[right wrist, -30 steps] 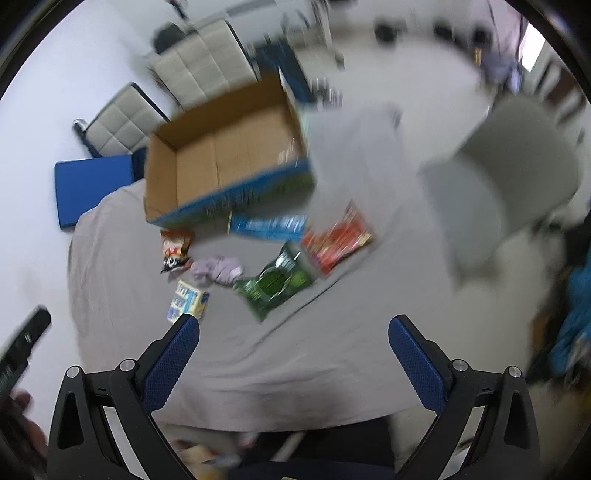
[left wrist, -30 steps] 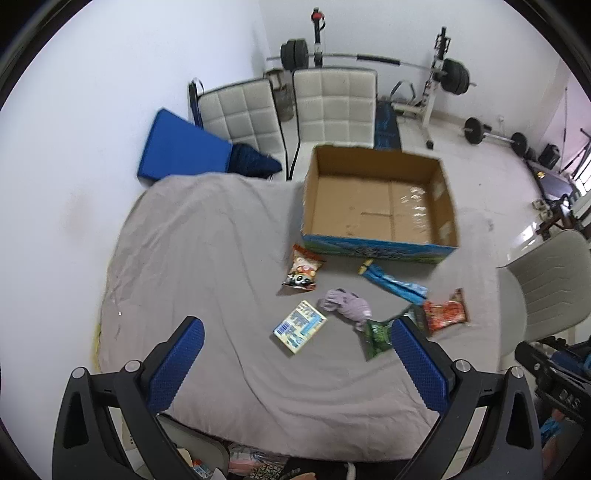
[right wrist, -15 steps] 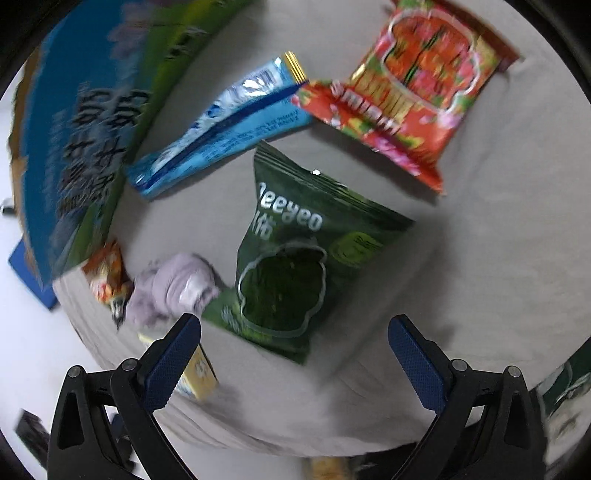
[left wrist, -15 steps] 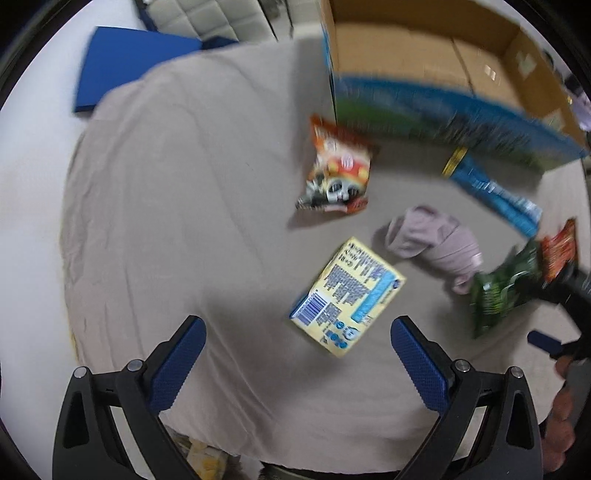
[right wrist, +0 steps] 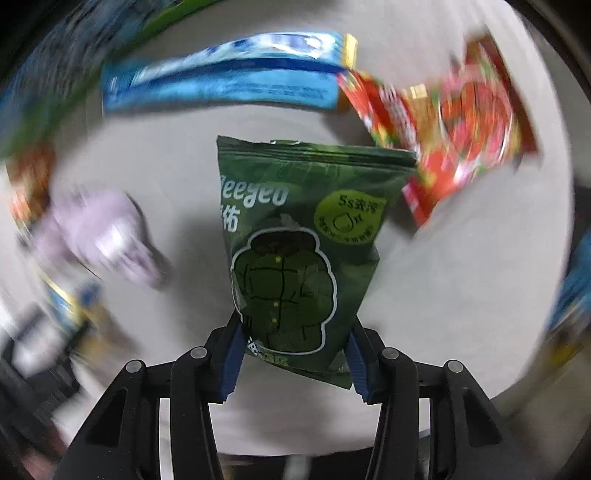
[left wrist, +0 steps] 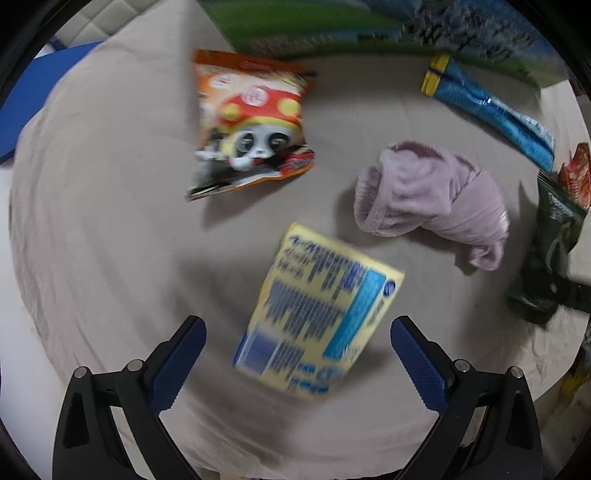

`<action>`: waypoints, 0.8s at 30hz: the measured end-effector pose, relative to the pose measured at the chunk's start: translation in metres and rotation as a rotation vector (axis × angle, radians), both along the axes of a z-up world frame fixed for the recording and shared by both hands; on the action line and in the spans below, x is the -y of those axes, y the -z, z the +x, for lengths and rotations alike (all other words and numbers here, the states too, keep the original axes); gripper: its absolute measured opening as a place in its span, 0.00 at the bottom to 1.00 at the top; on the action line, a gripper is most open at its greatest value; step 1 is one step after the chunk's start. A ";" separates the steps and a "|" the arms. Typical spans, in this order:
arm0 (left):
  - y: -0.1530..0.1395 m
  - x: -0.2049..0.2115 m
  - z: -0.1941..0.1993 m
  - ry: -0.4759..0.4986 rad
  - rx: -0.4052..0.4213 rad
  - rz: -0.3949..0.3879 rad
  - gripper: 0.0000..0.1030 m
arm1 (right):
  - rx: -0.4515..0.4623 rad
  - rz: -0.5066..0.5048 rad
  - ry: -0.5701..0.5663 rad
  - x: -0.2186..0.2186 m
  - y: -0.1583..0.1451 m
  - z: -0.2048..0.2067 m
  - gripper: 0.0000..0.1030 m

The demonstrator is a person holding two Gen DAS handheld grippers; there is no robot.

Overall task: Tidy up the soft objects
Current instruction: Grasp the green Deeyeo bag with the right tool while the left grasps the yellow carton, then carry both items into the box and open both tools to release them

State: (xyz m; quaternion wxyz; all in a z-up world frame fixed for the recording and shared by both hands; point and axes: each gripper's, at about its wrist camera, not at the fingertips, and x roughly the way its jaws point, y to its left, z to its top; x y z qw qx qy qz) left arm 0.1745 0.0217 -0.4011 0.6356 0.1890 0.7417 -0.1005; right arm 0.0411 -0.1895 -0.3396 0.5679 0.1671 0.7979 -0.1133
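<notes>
My right gripper [right wrist: 293,354] is shut on the lower end of a green pouch [right wrist: 295,240], which also shows at the right edge of the left wrist view [left wrist: 554,251]. My left gripper [left wrist: 297,354] is open just above a yellow and blue packet [left wrist: 317,310] that lies between its fingers. An orange panda snack bag [left wrist: 251,122] and a crumpled lilac cloth [left wrist: 432,195] lie beyond it. A long blue packet [right wrist: 229,81] and a red snack bag [right wrist: 450,122] lie behind the green pouch.
Everything lies on a grey cloth-covered table [left wrist: 110,221]. The blue and green side of a cardboard box [left wrist: 369,26] stands along the far edge. A blue pad [left wrist: 22,99] is off the table's left end.
Both grippers have dropped toward the table. The right gripper has closed on the green pouch. The left gripper has moved in over the yellow packet and stays open.
</notes>
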 end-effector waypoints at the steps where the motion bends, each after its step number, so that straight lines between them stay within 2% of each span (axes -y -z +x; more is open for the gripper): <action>1: 0.006 0.001 0.001 0.004 -0.007 0.004 0.99 | 0.003 -0.023 -0.073 -0.007 0.001 0.001 0.50; 3: 0.019 0.005 0.003 0.011 -0.027 -0.001 0.83 | 0.012 -0.041 -0.117 -0.013 0.003 0.002 0.52; 4: 0.024 0.005 0.003 -0.003 -0.048 -0.013 0.71 | 0.025 -0.045 -0.127 -0.016 0.003 0.003 0.53; 7: 0.028 -0.003 0.002 -0.111 -0.068 -0.036 0.68 | 0.066 -0.036 -0.090 -0.018 0.001 -0.003 0.55; 8: 0.029 -0.009 -0.001 -0.180 -0.092 -0.054 0.67 | 0.070 -0.027 -0.066 -0.012 -0.009 -0.004 0.55; 10: 0.033 -0.021 -0.006 -0.291 -0.140 -0.091 0.67 | 0.070 -0.020 -0.020 -0.008 -0.008 -0.008 0.55; 12: 0.040 -0.027 -0.012 -0.361 -0.153 -0.123 0.68 | 0.066 -0.007 0.027 0.001 -0.003 -0.009 0.55; 15: 0.054 -0.027 -0.021 -0.375 -0.168 -0.118 0.68 | 0.075 0.003 0.065 0.008 0.008 -0.011 0.55; 17: 0.056 -0.020 -0.025 -0.334 -0.136 -0.109 0.68 | 0.079 0.004 0.080 0.018 0.024 -0.004 0.55; 19: 0.050 -0.011 -0.032 -0.297 -0.112 -0.099 0.68 | 0.080 -0.002 0.087 0.024 0.032 0.000 0.54; 21: 0.042 -0.005 -0.040 -0.290 -0.087 -0.094 0.63 | 0.090 -0.015 0.090 0.022 0.036 0.005 0.49; 24: 0.026 0.003 -0.054 -0.295 -0.059 -0.109 0.60 | 0.108 -0.046 0.058 0.002 0.024 0.002 0.42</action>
